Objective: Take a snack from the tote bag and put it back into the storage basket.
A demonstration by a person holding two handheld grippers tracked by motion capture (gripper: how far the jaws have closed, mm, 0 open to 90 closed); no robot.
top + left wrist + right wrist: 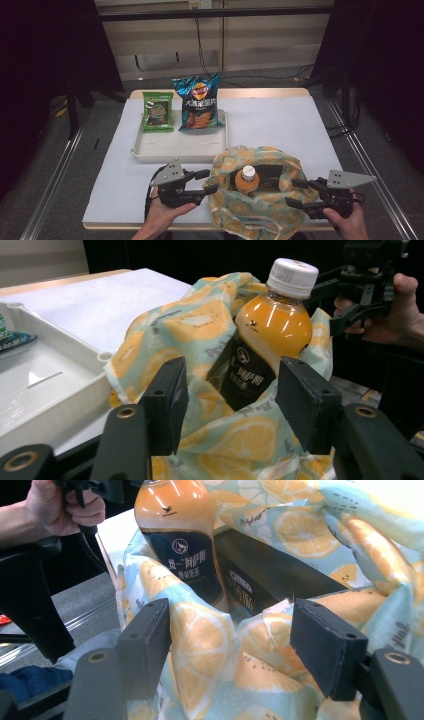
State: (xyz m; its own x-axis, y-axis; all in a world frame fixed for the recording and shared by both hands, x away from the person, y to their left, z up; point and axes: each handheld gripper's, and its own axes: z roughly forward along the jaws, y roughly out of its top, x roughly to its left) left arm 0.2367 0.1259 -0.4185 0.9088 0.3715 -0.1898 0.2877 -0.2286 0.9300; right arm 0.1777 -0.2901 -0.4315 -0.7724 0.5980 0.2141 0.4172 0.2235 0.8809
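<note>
A cloth bag (235,212) printed with orange slices sits at the table's front middle. Inside it stands an orange drink bottle (247,180) with a white cap, beside a dark box (270,174). My left gripper (211,181) is at the bag's left rim, jaws open. In the left gripper view the bag (200,325) and bottle (272,325) lie beyond my left gripper (232,372). My right gripper (291,192) is at the bag's right rim, open. In the right gripper view a fold of the bag (200,645) bulges between its jaws (232,612) without being pinched; the bottle (180,540) and box (270,570) stand behind.
A white tray (175,150) lies behind the bag and holds an upright blue chips bag (198,102) and a green snack packet (158,111). A white cloth (280,125) covers the table. Rails run along both sides of the table.
</note>
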